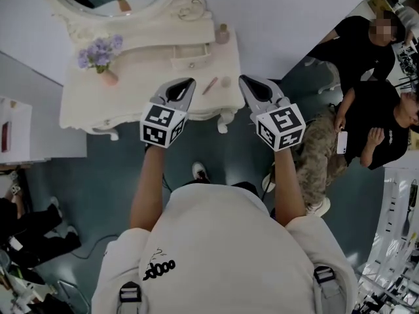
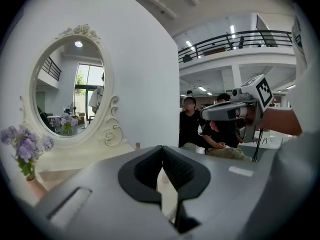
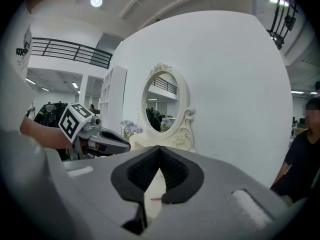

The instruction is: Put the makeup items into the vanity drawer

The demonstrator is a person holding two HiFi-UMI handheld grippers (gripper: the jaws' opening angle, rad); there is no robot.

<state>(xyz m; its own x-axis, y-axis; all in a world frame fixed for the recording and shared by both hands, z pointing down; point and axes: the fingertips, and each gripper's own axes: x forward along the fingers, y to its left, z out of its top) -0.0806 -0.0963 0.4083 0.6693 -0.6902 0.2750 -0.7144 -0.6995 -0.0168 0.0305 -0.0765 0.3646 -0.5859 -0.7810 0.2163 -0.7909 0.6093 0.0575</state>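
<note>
left claw (image 1: pixel 189 82): shut, empty, held up over the front edge of the desk (image 1: pixel 131 106)
right claw (image 1: pixel 243 79): shut, empty, level with the left one
makeup: pink stick (image 1: pixel 210 86) and small round item (image 1: pixel 226 82) lie on the desk between the claw tips; bottle (image 1: pixel 223 34) further back
drawer (image 1: pixel 191 59): behind them, looks closed
step: likely approach. Pull the drawer open first, spread the claw before dropping, pinch the stick across its width

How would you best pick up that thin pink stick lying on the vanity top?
I'd take the pink stick around its middle, coming straight down from above. It lies flat and slanted on the vanity top, so only its narrow long sides offer a pinch. Turn the jaws crosswise to its length before closing.
</note>
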